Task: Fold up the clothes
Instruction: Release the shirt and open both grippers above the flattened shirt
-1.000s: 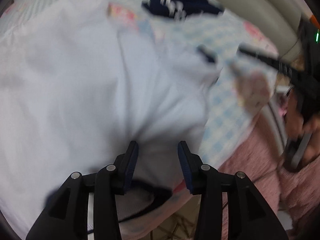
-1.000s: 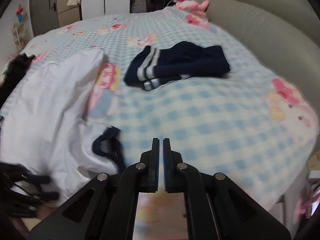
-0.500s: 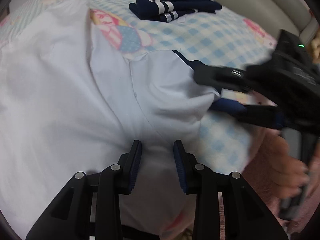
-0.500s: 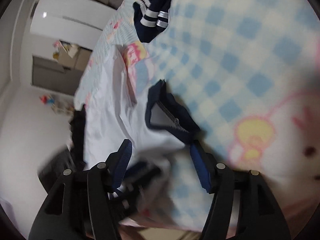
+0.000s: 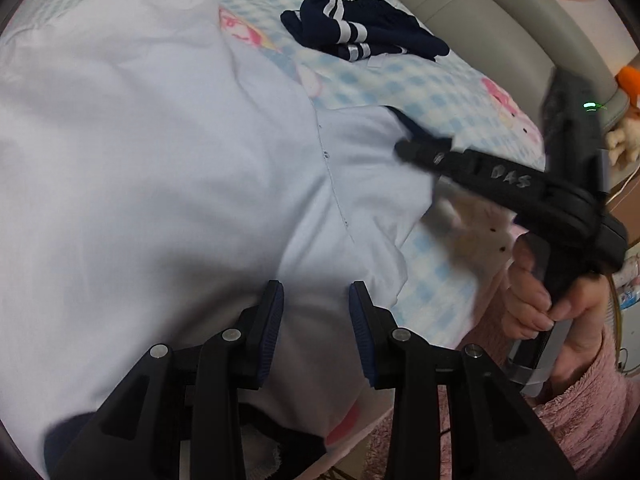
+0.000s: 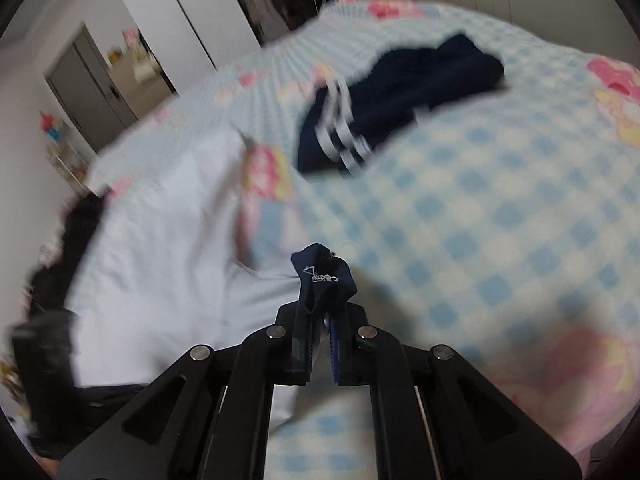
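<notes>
A white shirt point(image 5: 160, 168) with navy trim lies spread on the bed; it also shows in the right wrist view point(image 6: 168, 248). My left gripper point(image 5: 316, 304) is open, its fingers resting on the shirt's near part. My right gripper point(image 6: 322, 320) is shut on the shirt's navy sleeve cuff point(image 6: 324, 276), which sticks up between the fingers. In the left wrist view the right gripper point(image 5: 420, 148) reaches in from the right at the sleeve's end.
A folded navy garment with white stripes point(image 5: 360, 36) point(image 6: 392, 104) lies farther back on the blue checked bedsheet point(image 6: 500, 220). A grey padded headboard point(image 5: 500, 20) runs along the right. Wardrobe doors point(image 6: 172, 32) stand beyond the bed.
My right gripper was open around the navy cuff and has shut on it. My left gripper stays open on the shirt, its view shifted slightly.
</notes>
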`<state>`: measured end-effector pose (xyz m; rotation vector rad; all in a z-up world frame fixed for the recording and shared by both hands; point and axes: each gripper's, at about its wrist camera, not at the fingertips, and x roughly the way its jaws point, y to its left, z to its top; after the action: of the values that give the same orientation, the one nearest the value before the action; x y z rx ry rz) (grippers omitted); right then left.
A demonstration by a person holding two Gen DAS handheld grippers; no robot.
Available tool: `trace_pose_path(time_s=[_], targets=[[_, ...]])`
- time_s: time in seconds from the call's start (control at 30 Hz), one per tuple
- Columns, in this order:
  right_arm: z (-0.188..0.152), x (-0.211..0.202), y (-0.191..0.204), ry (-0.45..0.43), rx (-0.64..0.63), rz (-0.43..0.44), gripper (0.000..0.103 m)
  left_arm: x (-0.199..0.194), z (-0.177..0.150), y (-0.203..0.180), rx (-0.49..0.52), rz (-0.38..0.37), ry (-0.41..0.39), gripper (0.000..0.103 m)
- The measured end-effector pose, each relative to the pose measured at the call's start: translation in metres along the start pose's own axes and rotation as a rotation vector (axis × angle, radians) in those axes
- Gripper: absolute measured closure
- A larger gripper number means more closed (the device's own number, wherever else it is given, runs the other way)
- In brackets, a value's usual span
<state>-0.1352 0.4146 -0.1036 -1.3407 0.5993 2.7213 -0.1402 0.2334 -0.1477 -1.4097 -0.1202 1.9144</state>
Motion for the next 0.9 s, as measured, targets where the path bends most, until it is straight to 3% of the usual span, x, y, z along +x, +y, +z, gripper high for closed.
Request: trace_pose_path(time_s=[0.1, 0.17, 0.27, 0.37, 0.5, 0.6, 0.67, 0.77, 0.9], targets=[[-0.007, 0.004, -0.019, 0.035, 0.111, 0.080, 0.094, -0.007, 0.001, 0.005, -0.025, -0.037, -0.001, 0.067], [-0.007, -0.006, -0.023, -0.004, 0.130, 0.112, 0.087, -0.008, 0.003, 0.009, -0.056, -0.069, -0.003, 0.067], [-0.005, -0.019, -0.022, -0.056, 0.096, 0.020, 0.068, -0.013, 0.006, 0.009, -0.052, -0.053, -0.016, 0.067], [-0.006, -0.034, -0.028, -0.084, 0.110, -0.114, 0.067, -0.014, 0.004, 0.000, 0.006, 0.037, -0.011, 0.067], [-0.027, -0.033, 0.010, -0.029, -0.034, -0.011, 0.066, -0.036, -0.004, 0.000, -0.003, 0.068, -0.100, 0.067], [-0.043, -0.031, 0.041, 0.017, -0.154, 0.085, 0.066, -0.038, -0.013, 0.012, -0.030, 0.130, -0.090, 0.067], [-0.057, -0.021, 0.063, 0.073, -0.229, 0.119, 0.066, -0.037, -0.024, 0.022, -0.037, 0.103, -0.036, 0.067], [-0.080, 0.015, 0.068, 0.236, -0.265, 0.004, 0.066, -0.054, -0.047, 0.028, -0.005, 0.061, -0.009, 0.067], [-0.080, -0.006, 0.075, 0.213, -0.326, -0.055, 0.066, -0.106, -0.073, 0.061, -0.093, 0.121, -0.140, 0.067]])
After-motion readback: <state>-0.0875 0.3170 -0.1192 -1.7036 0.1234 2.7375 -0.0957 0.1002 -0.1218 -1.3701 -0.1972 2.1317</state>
